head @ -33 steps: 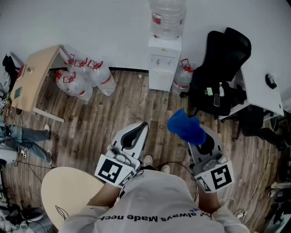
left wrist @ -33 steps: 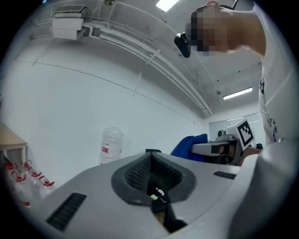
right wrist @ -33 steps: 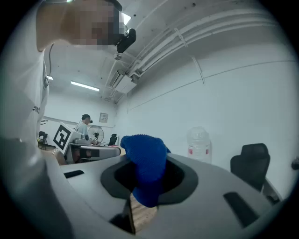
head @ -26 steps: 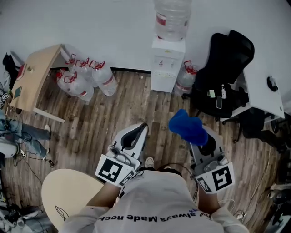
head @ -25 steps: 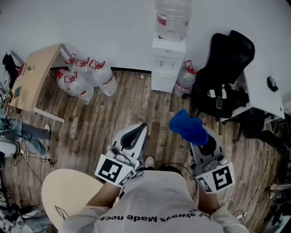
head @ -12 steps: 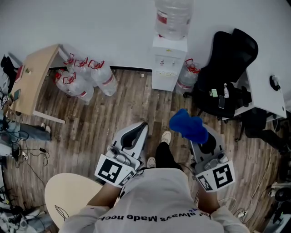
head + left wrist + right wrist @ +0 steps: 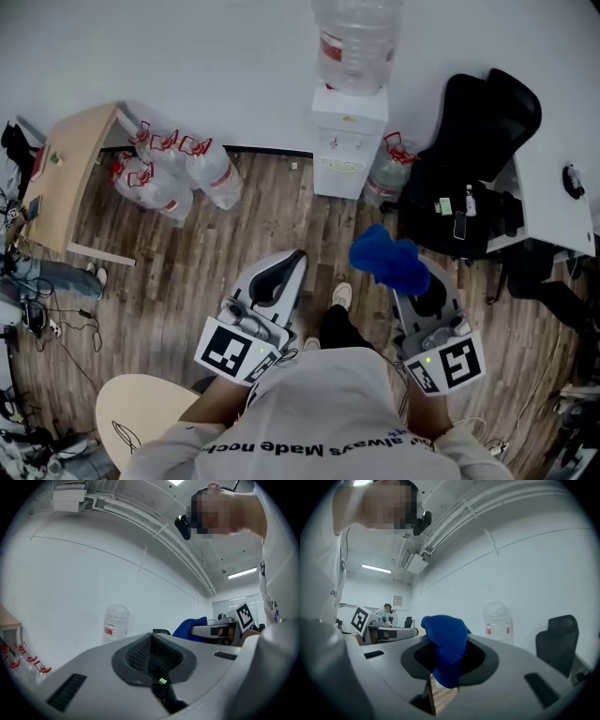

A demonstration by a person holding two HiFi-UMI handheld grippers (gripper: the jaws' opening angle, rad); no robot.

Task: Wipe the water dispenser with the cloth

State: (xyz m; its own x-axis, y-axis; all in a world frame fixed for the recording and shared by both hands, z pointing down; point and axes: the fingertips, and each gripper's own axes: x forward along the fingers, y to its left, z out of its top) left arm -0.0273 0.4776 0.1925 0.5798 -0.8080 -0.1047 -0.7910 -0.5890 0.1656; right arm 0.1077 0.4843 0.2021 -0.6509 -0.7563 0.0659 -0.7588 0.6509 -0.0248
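Note:
The white water dispenser point(image 7: 348, 141) stands against the far wall with a clear bottle point(image 7: 354, 42) on top; that bottle point(image 7: 114, 623) point(image 7: 499, 622) shows in both gripper views. A blue cloth point(image 7: 388, 262) point(image 7: 446, 646) bulges out of my right gripper point(image 7: 405, 284), whose jaws are shut on it. My left gripper point(image 7: 279, 272) is held low at the left, jaws shut together with nothing between them. Both grippers are well short of the dispenser, over the wooden floor.
Several spare water bottles point(image 7: 178, 169) lie by a tipped wooden table point(image 7: 67, 173) at the left. A black office chair point(image 7: 469, 159) and a white desk point(image 7: 562, 192) stand right of the dispenser. Another bottle point(image 7: 386, 173) sits beside it. A round table point(image 7: 141, 422) is near left.
The view has shifted closer to the dispenser; a foot has stepped forward on the floor. Both grippers keep their pose, the cloth still held.

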